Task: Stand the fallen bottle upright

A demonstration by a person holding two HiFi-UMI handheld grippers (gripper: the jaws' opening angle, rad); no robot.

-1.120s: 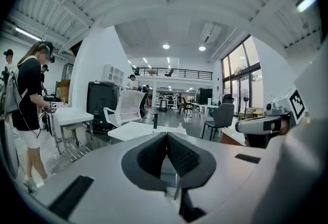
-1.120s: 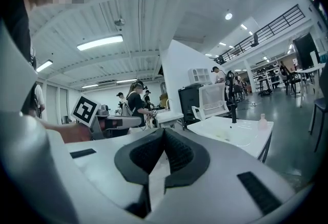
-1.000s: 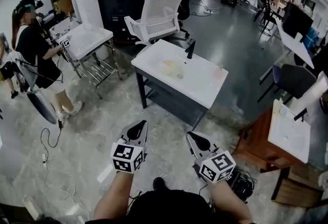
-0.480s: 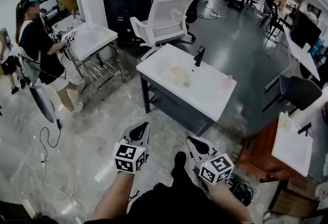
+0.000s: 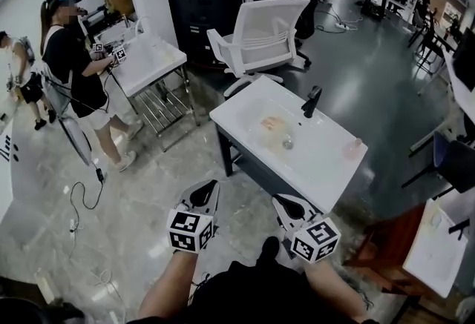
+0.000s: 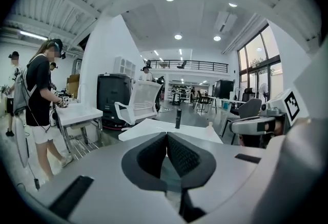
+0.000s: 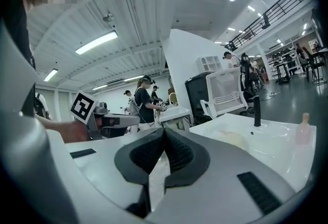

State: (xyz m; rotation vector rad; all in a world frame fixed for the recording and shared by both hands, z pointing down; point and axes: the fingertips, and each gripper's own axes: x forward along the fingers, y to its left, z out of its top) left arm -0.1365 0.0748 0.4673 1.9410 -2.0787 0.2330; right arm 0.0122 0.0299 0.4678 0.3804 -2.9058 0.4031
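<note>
Head view: both pairs of jaws closed and empty

The left gripper (image 5: 208,187) and right gripper (image 5: 280,202) hang side by side in front of the person, just short of the white desk (image 5: 319,167). Each gripper's jaws are pressed together with nothing between them. A small pinkish bottle (image 5: 355,145) sits near the desk's right edge, right of the black faucet (image 5: 312,101) and well apart from both grippers. In the right gripper view it looks upright.

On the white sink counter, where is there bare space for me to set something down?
Bare space: the flat strip of the sink counter along its near edge, and the patch between the black faucet and the small pink bottle. The basin holds a yellowish item, so it is less free.
</note>
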